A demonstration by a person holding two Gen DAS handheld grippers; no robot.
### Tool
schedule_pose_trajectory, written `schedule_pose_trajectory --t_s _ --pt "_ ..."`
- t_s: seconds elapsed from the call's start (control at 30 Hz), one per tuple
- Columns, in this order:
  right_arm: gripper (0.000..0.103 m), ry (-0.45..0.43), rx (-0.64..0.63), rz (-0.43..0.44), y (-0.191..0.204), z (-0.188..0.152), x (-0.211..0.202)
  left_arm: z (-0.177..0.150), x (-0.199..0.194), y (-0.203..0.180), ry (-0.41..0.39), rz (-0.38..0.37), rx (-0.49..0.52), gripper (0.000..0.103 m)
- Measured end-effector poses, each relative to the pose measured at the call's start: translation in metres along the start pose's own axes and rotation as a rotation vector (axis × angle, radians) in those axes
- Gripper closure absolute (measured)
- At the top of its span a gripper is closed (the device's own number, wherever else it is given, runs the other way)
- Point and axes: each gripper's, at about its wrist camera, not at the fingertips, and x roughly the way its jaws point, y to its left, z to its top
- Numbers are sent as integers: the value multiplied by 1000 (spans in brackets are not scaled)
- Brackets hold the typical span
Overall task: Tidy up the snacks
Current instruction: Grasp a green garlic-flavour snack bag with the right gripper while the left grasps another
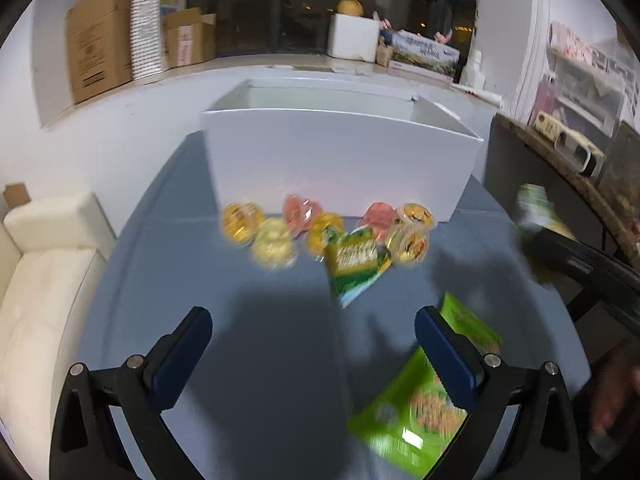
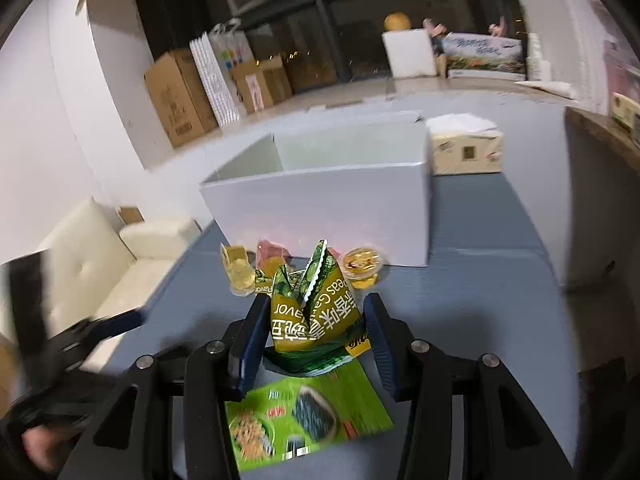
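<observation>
At far left a cream sofa (image 1: pixel 44 280) flanks the blue bench (image 1: pixel 260 360). The left gripper (image 1: pixel 314 336) hovers, jaws wide and empty. Jelly cups (image 1: pixel 276 242) lie before the white box (image 2: pixel 320 204). The right gripper (image 2: pixel 314 320) pinches a green pea packet (image 2: pixel 316 316) above a seaweed packet (image 2: pixel 308 408).

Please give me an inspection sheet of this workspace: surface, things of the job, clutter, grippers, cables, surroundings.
Surface: blue-grey table, shadowed near the grippers.
Job's things: open white box; jelly cups clustered before it; dark green pea packet; bright green snack packets lying flat.
Clutter: tissue box beside the white box.
Grippers: left gripper open, nothing between its fingers; right gripper shut on the pea packet, crumpling it.
Cables: nothing seen.
Surroundings: cream sofa, cardboard boxes on the sill, dark window.
</observation>
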Motion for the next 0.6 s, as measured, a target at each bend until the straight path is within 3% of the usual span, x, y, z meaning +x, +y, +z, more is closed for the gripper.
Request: schedule_pose_trajectory --t_s 0.07,0.23,0.4,0.47,0.5,0.53,0.6 --pt "51 -20 13 -12 -4 -5 -18 13 20 -8 10 -38 5 0" --pt "51 -46 47 -34 -18 -12 -43 30 64 -15 64 16 18 0" --pt "51 -47 66 -49 -28 -15 -49 38 93 -17 106 18 1 3" --pt "51 -48 66 -52 -31 -15 -50 39 99 -17 118 26 -5 21" --pt "51 -46 66 -55 -31 -15 -50 39 101 -17 127 1 -4 43" --pt "51 -46 69 -54 -32 -15 -50 40 102 -17 134 -35 -7 48" --pt "51 -47 70 -52 -33 -15 -50 39 98 -22 121 -19 25 55"
